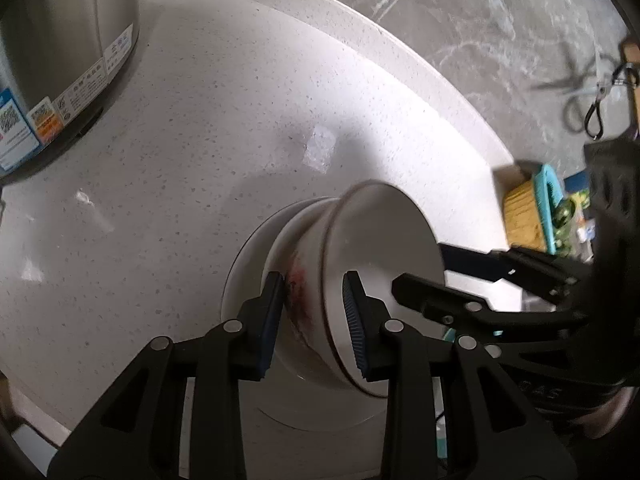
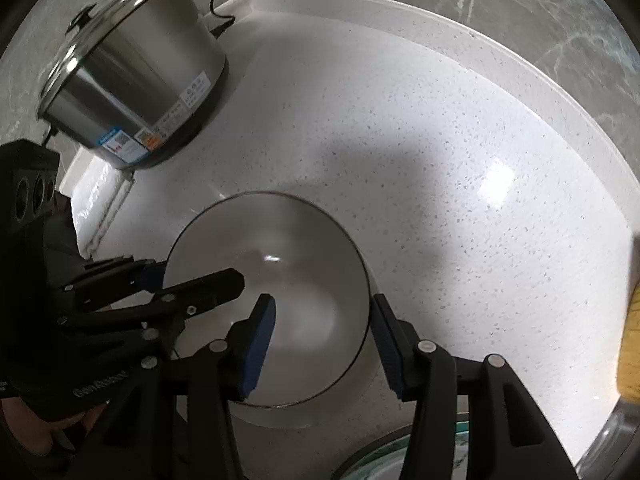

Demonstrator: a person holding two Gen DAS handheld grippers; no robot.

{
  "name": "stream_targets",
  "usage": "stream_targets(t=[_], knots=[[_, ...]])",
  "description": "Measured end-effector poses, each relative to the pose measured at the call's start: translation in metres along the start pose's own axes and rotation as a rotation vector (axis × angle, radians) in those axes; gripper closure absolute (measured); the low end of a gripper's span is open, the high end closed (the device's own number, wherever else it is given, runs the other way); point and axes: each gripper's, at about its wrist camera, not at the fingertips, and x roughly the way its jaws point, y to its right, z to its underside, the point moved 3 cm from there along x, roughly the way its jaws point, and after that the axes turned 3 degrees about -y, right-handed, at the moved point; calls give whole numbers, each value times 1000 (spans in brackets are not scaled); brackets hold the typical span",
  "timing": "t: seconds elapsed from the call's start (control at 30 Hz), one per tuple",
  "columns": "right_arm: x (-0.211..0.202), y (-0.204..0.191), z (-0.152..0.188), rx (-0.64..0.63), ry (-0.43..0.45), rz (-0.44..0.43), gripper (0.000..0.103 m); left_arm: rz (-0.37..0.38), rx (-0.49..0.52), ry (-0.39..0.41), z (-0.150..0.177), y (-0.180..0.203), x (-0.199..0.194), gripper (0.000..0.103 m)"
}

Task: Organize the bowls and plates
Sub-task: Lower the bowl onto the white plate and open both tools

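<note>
Speckled white tabletop (image 2: pixel 440 128), steel pot (image 2: pixel 132 76) at back corner. White bowl (image 2: pixel 280 260), empty, nested on stacked dishes mid-top. My left gripper (image 1: pixel 314 312) clamps its rim; right gripper (image 2: pixel 324 344) w/ jaws apart, straddling rim.

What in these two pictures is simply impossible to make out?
- Red mark on the lower bowl, left wrist view: blurred and partly behind the left gripper's finger.
- Labels on the steel pot, both views: print too small.
- Glass dish, right wrist view: cut off by the bottom edge.
- Yellow item: cut by the right edge.
</note>
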Motion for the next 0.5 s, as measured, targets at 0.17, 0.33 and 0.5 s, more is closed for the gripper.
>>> stream_targets(t=[0.17, 0.33, 0.5], knots=[[10, 3, 9, -10, -24, -2, 51, 2, -2, 9, 3, -3, -7, 72], [-2, 15, 9, 79, 12, -110, 49, 20, -8, 65, 1, -2, -29, 53], [-9, 30, 6, 142, 39, -150, 44, 20, -15, 128, -2, -6, -48, 48]])
